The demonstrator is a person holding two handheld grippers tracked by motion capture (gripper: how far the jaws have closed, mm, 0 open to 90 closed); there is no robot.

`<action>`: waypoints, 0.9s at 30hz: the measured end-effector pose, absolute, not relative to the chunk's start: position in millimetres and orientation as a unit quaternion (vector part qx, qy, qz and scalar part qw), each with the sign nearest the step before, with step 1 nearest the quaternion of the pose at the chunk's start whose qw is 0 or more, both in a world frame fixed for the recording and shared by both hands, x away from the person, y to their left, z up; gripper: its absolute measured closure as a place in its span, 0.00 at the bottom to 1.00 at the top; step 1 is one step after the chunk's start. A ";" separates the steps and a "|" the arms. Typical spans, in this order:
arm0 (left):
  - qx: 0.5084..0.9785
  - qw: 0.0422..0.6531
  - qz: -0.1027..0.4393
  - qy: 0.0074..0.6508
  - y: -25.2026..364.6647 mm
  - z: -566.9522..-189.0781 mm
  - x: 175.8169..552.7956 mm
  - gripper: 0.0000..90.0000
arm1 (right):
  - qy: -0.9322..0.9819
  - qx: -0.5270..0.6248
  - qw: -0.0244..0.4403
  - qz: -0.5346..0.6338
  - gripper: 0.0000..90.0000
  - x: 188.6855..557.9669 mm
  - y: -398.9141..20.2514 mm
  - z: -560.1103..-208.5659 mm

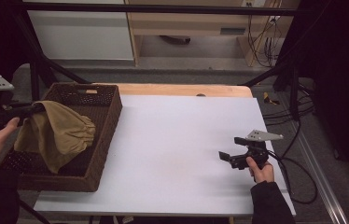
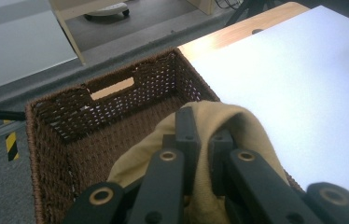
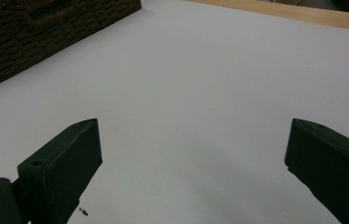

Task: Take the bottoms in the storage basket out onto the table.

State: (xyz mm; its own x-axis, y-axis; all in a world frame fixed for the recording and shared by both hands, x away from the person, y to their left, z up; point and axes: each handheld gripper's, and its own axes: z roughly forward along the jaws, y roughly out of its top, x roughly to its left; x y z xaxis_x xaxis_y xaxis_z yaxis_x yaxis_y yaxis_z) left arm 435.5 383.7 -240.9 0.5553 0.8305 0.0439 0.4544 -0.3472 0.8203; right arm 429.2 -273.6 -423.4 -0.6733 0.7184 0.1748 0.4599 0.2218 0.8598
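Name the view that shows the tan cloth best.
The high view: the whole cloth hangs over the basket. The left gripper view gives a close, partial look, the tongs pinching it.

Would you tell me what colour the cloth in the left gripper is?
Mustard tan; the cloth shows best in the high view.

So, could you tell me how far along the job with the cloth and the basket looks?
Done: the left tongs are shut on the tan cloth. In hand: the cloth hangs over the brown wicker basket, draping down into it, not yet released. Left: probably lowering and letting go. The right tongs wait open over the white tabletop.
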 end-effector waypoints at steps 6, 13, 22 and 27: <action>0.788 0.400 0.237 0.404 384.1 -233.4 433.5 0.96 | 0.770 0.381 0.132 0.494 0.05 429.1 -274.2 -423.0; 0.788 0.407 0.234 0.398 383.3 -226.0 431.1 0.96 | 0.771 0.382 0.131 0.493 0.05 429.2 -274.1 -423.2; 0.795 0.405 0.223 0.394 378.6 -219.0 430.5 0.96 | 0.769 0.383 0.130 0.494 0.05 428.7 -274.3 -422.6; 0.794 0.412 0.223 0.389 375.6 -215.1 429.9 0.96 | 0.770 0.382 0.131 0.494 0.05 428.9 -274.6 -422.6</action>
